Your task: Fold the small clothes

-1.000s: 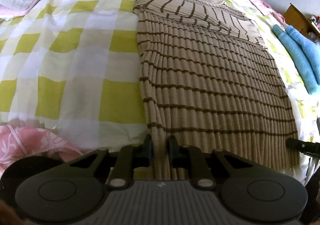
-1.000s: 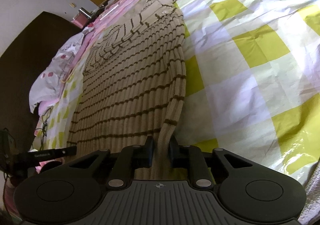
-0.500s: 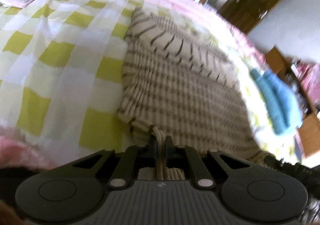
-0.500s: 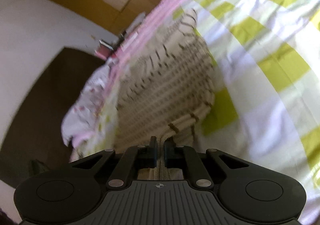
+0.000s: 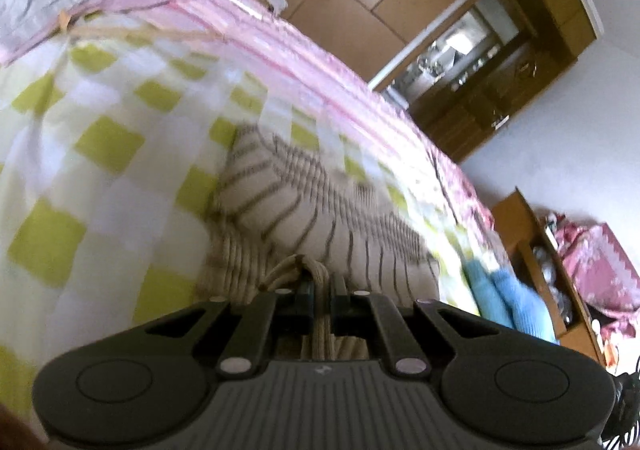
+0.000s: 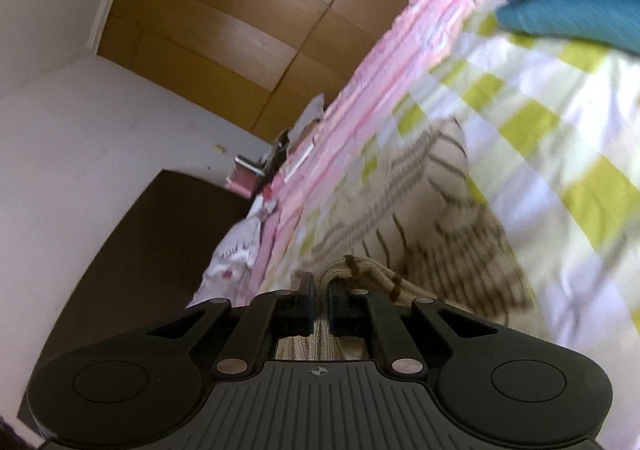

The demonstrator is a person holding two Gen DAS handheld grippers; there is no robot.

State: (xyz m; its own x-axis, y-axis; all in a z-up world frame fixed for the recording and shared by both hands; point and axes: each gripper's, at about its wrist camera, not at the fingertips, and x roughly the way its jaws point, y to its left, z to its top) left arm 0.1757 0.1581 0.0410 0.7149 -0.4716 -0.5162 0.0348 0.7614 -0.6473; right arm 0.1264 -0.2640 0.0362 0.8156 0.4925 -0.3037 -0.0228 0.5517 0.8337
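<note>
The left hand-held gripper (image 5: 320, 296) is clamped on one hem corner of the striped knit sweater (image 5: 304, 210); the right hand-held gripper (image 6: 319, 304) pinches the other corner. Beyond both, the sweater's body lies on the checked bedsheet (image 5: 100, 146), blue towels (image 5: 508, 300) off to the side. Best carry both corners evenly toward the far edge, keeping the hem taut and level.

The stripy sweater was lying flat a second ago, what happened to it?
Both grippers closed on its near hem: the left gripper and the right gripper now pinch the stripy sweater and have lifted that edge up and forward toward the collar end. The blue towel and checked sheet stayed put.
</note>
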